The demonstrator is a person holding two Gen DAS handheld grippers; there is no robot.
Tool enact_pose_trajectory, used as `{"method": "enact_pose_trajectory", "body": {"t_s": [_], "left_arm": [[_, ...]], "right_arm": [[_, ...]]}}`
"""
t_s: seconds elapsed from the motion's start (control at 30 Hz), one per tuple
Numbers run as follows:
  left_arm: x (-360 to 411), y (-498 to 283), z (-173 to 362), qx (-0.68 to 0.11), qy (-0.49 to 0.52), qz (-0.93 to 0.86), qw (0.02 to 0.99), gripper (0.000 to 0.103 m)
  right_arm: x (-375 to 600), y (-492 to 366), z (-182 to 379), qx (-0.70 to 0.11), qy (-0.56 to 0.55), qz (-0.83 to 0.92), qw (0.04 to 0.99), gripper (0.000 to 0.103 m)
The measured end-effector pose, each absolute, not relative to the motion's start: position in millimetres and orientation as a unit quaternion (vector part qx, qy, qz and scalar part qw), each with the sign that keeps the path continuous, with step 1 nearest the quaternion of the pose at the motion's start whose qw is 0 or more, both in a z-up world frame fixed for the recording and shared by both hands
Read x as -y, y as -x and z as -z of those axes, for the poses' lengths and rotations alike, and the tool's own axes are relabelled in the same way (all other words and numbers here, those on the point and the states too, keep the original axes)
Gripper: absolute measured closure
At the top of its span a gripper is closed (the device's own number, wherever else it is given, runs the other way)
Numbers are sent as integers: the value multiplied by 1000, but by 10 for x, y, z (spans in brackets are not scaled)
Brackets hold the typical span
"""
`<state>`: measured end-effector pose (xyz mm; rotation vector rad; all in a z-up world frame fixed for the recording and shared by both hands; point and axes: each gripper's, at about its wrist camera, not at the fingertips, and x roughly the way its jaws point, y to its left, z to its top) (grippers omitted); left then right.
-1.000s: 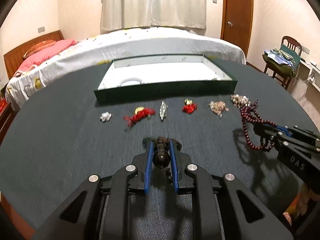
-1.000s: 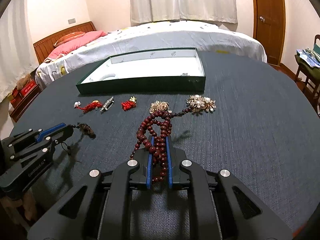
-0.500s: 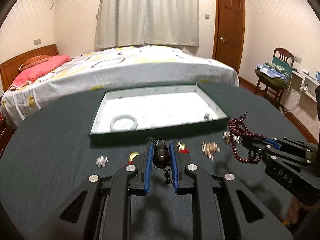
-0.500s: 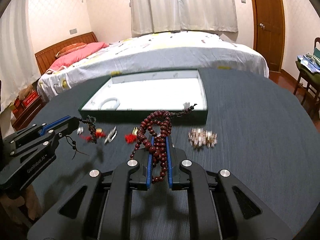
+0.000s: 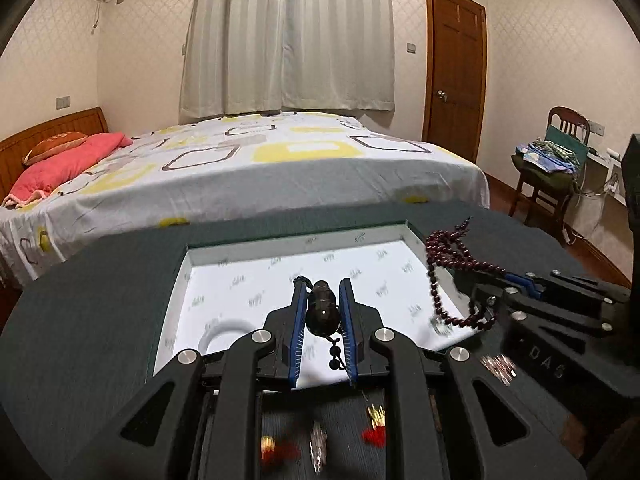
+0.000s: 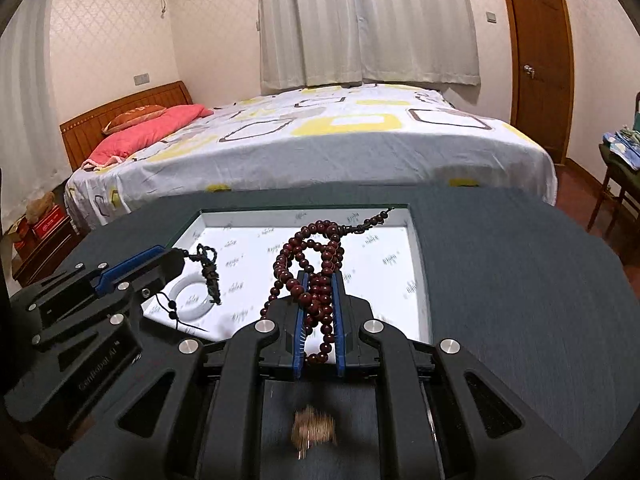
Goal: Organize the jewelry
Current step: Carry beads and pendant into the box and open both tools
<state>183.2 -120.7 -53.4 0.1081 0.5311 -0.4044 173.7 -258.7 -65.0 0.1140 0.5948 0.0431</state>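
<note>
My left gripper [image 5: 323,292] is shut on a dark bead pendant [image 5: 322,312] with a thin black cord dangling under it. It hangs over the near part of the white-lined green box [image 5: 280,276]. My right gripper [image 6: 318,280] is shut on a dark red bead necklace [image 6: 316,256] whose loops drape over the fingers, above the same box [image 6: 420,280]. Each gripper shows in the other view: the right one [image 5: 516,280] with the red beads [image 5: 444,256], the left one [image 6: 176,258] with the dark pendant [image 6: 210,270]. A white bangle [image 6: 192,294] lies in the box's near left corner.
Small jewelry pieces lie on the dark round table [image 6: 520,280] below the grippers: red tassels [image 5: 374,434], a silver piece [image 5: 318,444], a gold cluster [image 6: 312,432] and a sparkly piece [image 5: 498,368]. A bed [image 5: 280,160] stands behind the table, a chair [image 5: 556,168] at the right.
Both grippers have lifted off the table with their pieces and moved forward until they hang over the box. The loose pieces that lay ahead are now beneath them.
</note>
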Motion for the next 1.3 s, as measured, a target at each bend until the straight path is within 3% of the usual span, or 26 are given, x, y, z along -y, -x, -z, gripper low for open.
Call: {"method": "enact_pose_trajectory", "body": {"t_s": [0.43, 0.97, 1.07, 1.1, 1.2, 1.3], "left_arm": [[1275, -2384, 1119, -346, -54, 183, 919, 86], [1265, -2563, 1296, -401, -34, 188, 896, 85], [1272, -2571, 1304, -405, -37, 185, 895, 80], [1270, -2583, 1306, -406, -37, 184, 894, 74], [1246, -2582, 1302, -405, -30, 183, 895, 60], [1249, -2564, 1289, -403, -32, 184, 896, 60]], "right_arm": [[2603, -2344, 1160, -368, -56, -35, 927, 91], [2597, -2472, 1407, -411, -57, -37, 909, 89], [2604, -2476, 1402, -410, -58, -37, 909, 79], [2607, -2470, 1398, -408, -59, -35, 910, 73], [2630, -2468, 1389, -405, -63, -32, 911, 71], [2650, -2455, 1383, -404, -65, -31, 912, 69]]}}
